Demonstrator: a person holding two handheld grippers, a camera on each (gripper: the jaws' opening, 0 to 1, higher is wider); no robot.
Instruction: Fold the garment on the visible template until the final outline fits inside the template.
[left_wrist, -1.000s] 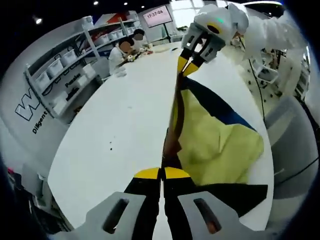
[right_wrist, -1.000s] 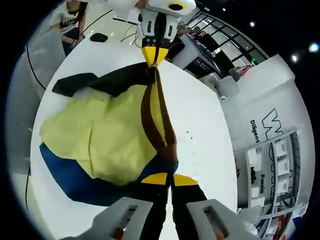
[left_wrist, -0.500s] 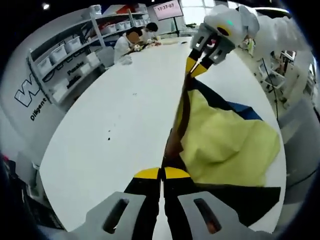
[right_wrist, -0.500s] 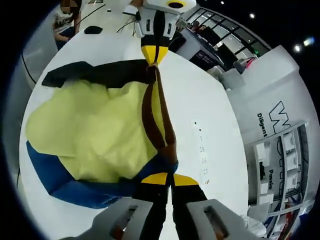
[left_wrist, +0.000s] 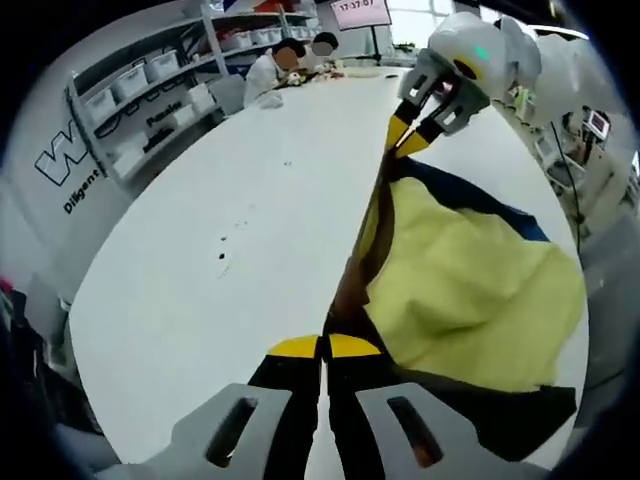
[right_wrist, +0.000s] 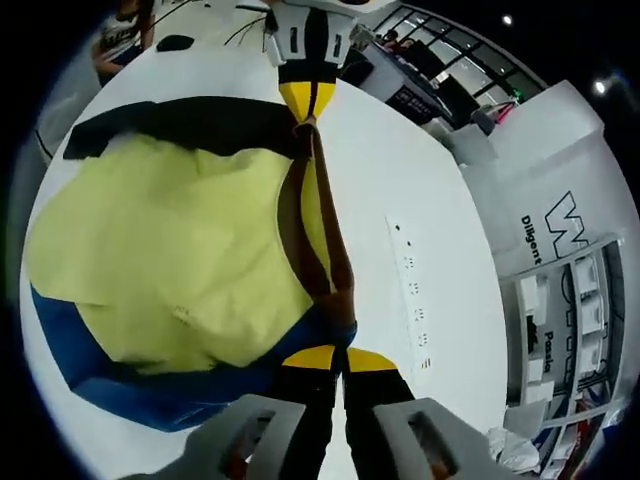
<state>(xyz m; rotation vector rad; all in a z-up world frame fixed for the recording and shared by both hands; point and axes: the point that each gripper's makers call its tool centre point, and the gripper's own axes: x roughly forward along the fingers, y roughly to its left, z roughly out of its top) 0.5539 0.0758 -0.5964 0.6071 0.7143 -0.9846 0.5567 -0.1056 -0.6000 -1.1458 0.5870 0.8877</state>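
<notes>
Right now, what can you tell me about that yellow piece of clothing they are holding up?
The garment is soft fabric, mostly pale yellow, with a blue part, a black part and a brown band along one edge. The left gripper and the right gripper each pinch an end of that brown edge, stretching it taut between them. The rest spreads, creased, on the white table.

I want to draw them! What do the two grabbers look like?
Each has black jaws with yellow tips on a light grey base with slots. The right gripper has a rounded white body with a small green light, and a white sleeve behind it. The left gripper has a white and black body.
</notes>
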